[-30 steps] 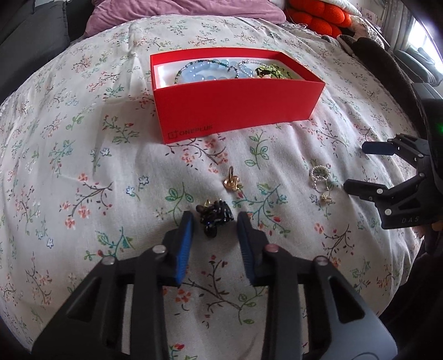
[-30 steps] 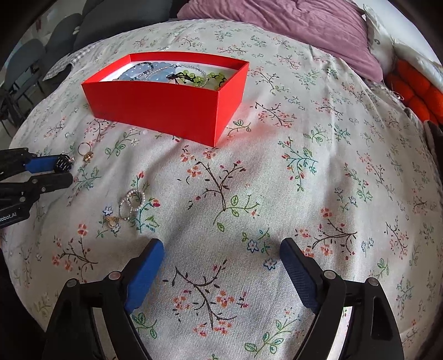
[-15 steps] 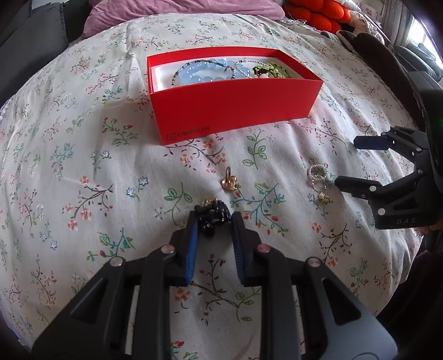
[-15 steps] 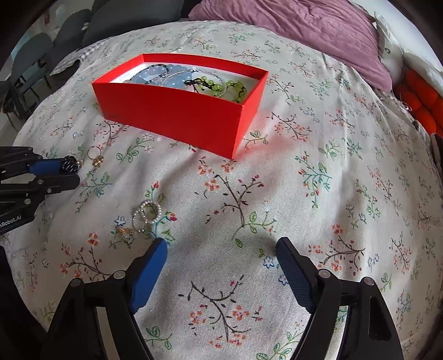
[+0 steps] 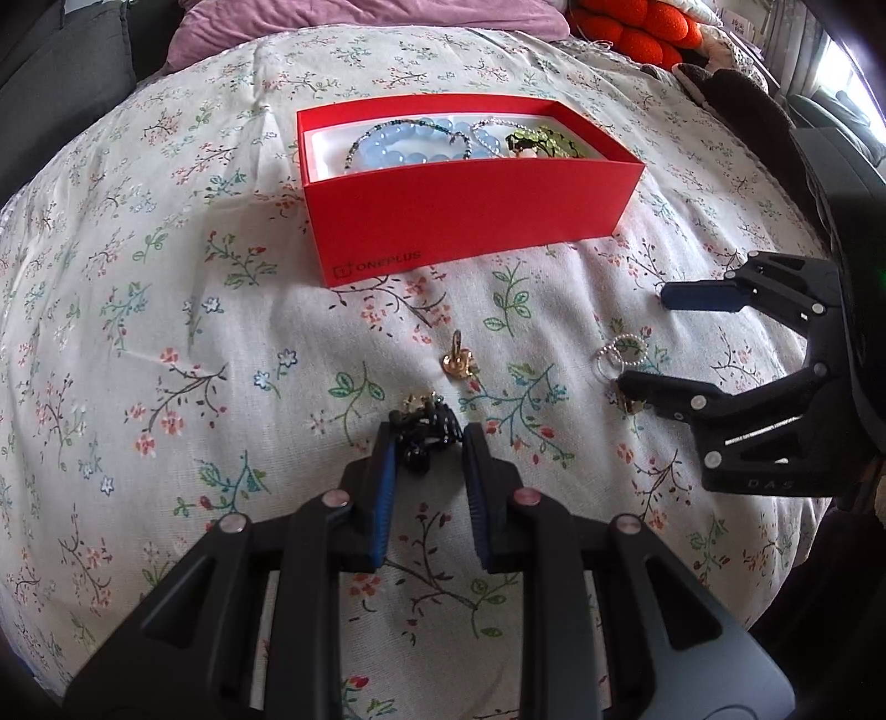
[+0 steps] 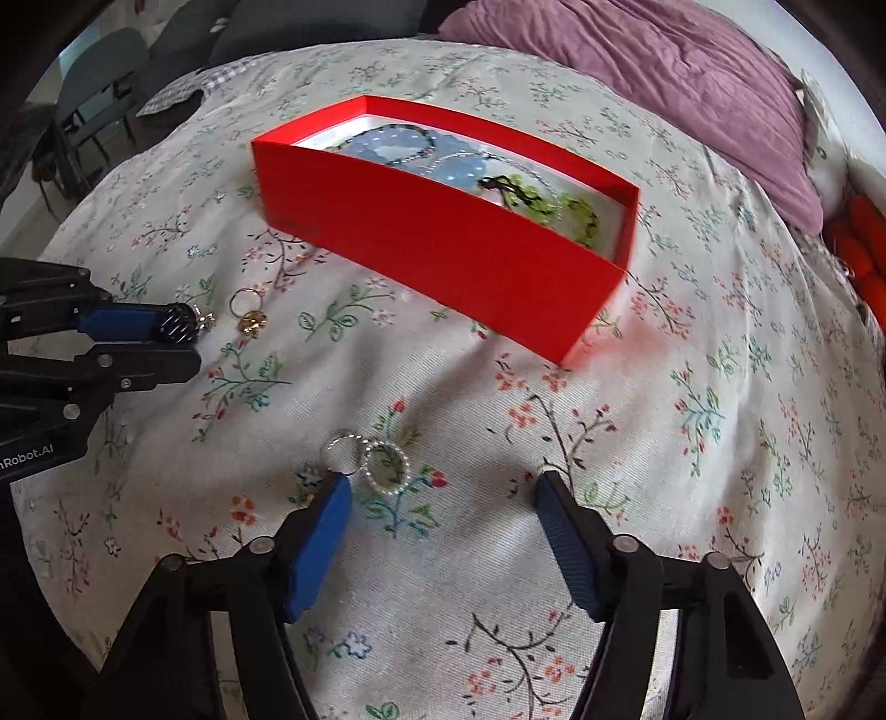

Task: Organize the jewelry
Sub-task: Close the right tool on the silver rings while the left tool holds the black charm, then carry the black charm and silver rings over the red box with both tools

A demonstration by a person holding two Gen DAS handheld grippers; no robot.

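Up close, the left gripper (image 5: 427, 443) has its two blue-padded fingers (image 5: 383, 487) drawn narrow around a black beaded jewelry piece (image 5: 423, 437) with a small gold charm at its far end. The piece sits between the finger tips, against the left pad; whether the right pad presses it cannot be told. From the right wrist view, the same black piece (image 6: 178, 324) shows at the tip of the left gripper (image 6: 166, 343), just above the floral bedspread (image 6: 692, 443).

Just beyond it lies a gold ring (image 5: 458, 361) on the bedspread (image 5: 138, 332), apart from both grippers.

The right gripper (image 6: 443, 498) is spread wide, its fingers (image 6: 321, 531) released and holding nothing. Its left fingertip rests at the edge of a cluster of silver and pearl rings (image 6: 368, 459), which lies on the cloth between the fingers, nearer the left one. In the left wrist view those rings (image 5: 620, 354) sit between the right gripper's (image 5: 642, 338) open fingers, and a small gold piece (image 5: 628, 401) is partly hidden under the lower finger.

Farther back stands an open red box (image 5: 470, 221) on the bed. It holds a pale blue bead bracelet (image 5: 398, 149), a thin silver chain (image 5: 484, 135) and green beads (image 5: 545, 141). Its near side reads "ONEPLUS" in faint letters with a small logo.

The right gripper's body carries the letters "D A S". The left gripper's body shows "nRobot.AI", cut off at the frame edge.

A purple pillow (image 6: 664, 88) and an orange knitted cushion (image 5: 631, 27) lie at the head of the bed.
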